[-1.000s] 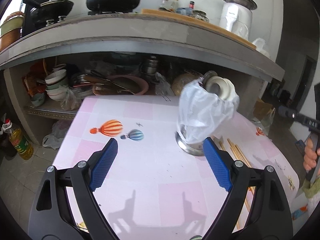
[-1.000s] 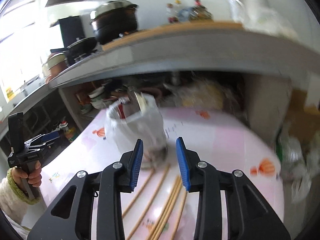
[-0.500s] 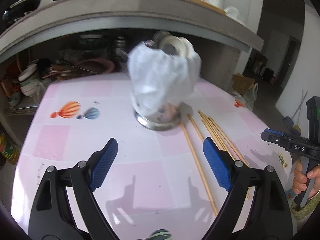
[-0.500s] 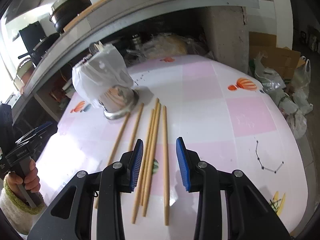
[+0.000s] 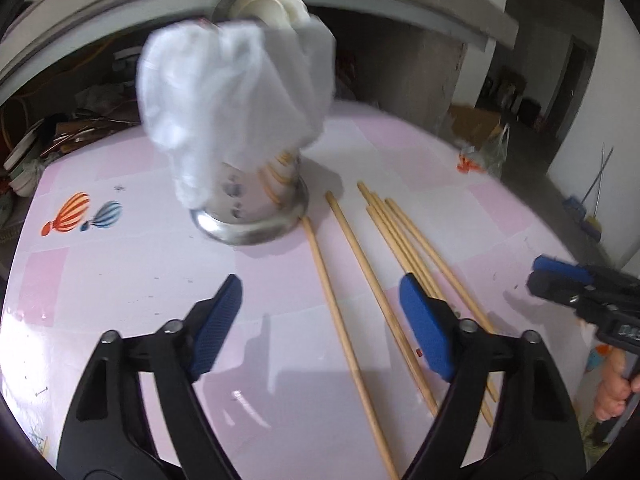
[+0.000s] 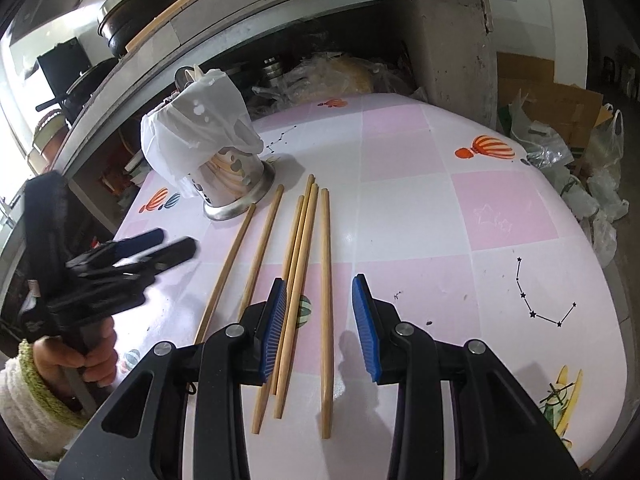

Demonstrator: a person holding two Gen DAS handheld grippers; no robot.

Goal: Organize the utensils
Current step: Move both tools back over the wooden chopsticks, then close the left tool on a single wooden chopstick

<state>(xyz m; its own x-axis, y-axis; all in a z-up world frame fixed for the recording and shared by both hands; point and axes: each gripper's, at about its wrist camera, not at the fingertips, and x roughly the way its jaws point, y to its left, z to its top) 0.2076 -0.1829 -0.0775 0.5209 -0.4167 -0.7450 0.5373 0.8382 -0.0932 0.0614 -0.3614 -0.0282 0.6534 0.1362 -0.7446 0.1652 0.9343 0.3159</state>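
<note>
Pale wooden chopsticks (image 6: 326,280), pink-and-white checked tablecloth (image 6: 500,208) with striped balloons, blue-padded black gripper (image 6: 320,328)

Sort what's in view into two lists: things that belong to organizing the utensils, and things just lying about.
Belongs to the job:
- wooden chopsticks loose on the table
- metal utensil holder, draped with a white plastic bag

Just lying about:
- black pot on the counter
- plastic bags and cardboard on the floor

Daylit, fisheye, some motion blur.
Glare on table (image 5: 120,280) at 8 o'clock in left view; bag (image 5: 236,92) smeared. Right view sharp, window blown out at 9 o'clock. Soft shadows under grippers; dark, bent rims.
</note>
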